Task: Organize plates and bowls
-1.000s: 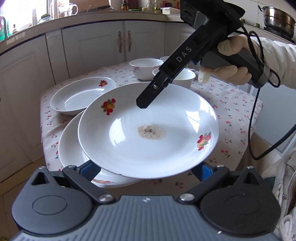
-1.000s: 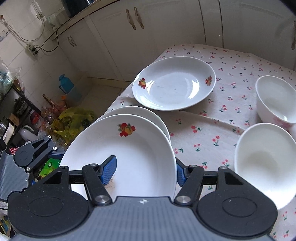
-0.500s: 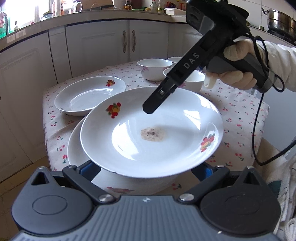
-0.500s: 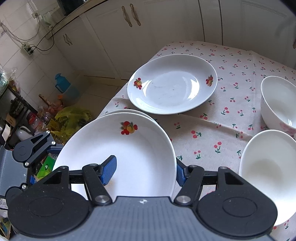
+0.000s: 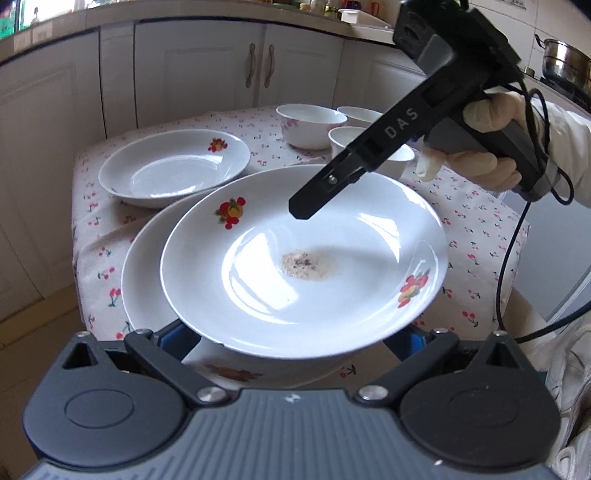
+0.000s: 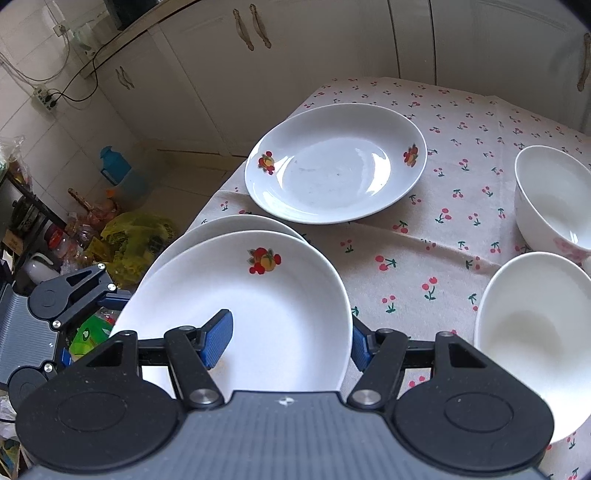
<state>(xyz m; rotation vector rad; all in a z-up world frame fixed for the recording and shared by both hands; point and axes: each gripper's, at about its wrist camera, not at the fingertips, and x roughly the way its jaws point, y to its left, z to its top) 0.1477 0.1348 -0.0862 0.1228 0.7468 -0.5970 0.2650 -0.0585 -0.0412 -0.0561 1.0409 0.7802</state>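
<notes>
Here, cherry-print tablecloth (image 6: 424,240), white cabinets (image 5: 207,74); right gripper (image 6: 291,339) jaws apart, left gripper (image 5: 291,336) state unclear.

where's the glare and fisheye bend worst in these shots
Left wrist view: bright glare patches on the held plate, and the cabinet doors bow outward. Right wrist view: softer sheen on the far plate, with the cabinets leaning and curving at the edges.

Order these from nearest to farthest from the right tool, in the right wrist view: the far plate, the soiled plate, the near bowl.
1. Soiled plate, between its fingers.
2. Near bowl, right side.
3. Far plate, farther up the table.
</notes>
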